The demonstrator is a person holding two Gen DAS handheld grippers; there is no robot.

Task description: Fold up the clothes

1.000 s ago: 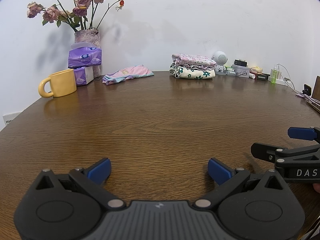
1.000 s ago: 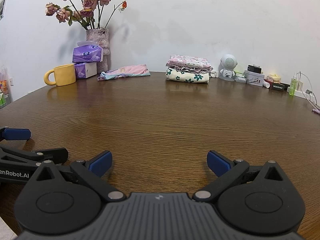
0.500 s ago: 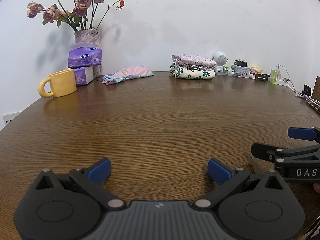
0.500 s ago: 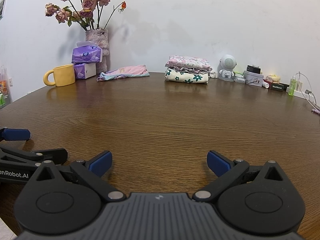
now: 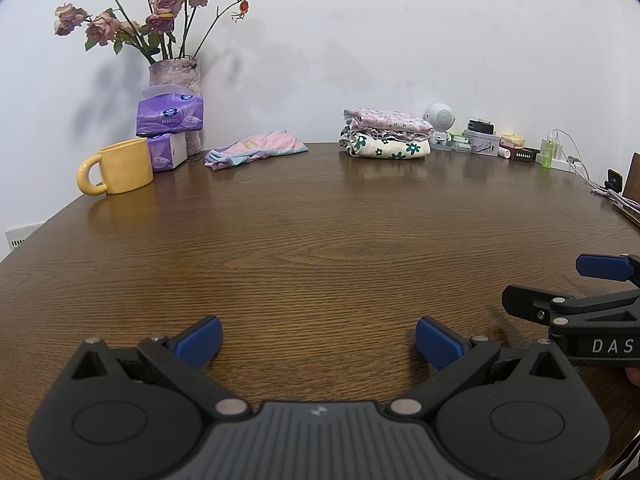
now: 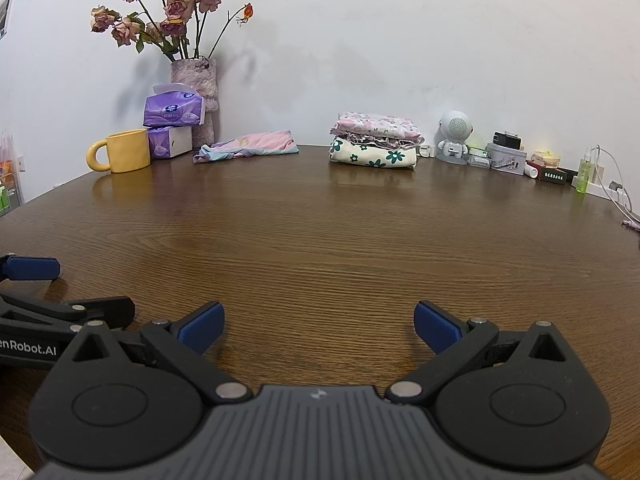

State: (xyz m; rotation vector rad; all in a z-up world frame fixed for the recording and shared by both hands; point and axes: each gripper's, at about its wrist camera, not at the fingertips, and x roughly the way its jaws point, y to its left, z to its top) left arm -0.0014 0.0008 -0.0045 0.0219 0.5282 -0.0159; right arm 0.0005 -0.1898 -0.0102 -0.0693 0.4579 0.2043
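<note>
both grippers, left and right, are hovering low over the near table with jaws spread wide, gripping nothing. two folded garments are sitting in a stack at the far edge; a pink garment is lying looser near the mug. if the pink one is wanting folding, reaching for its corners and dragging it to open wood is looking wise.

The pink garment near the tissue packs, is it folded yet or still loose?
Still loose. The pink garment lies flat and rumpled on the table, unlike the neat folded stack to its right.
</note>
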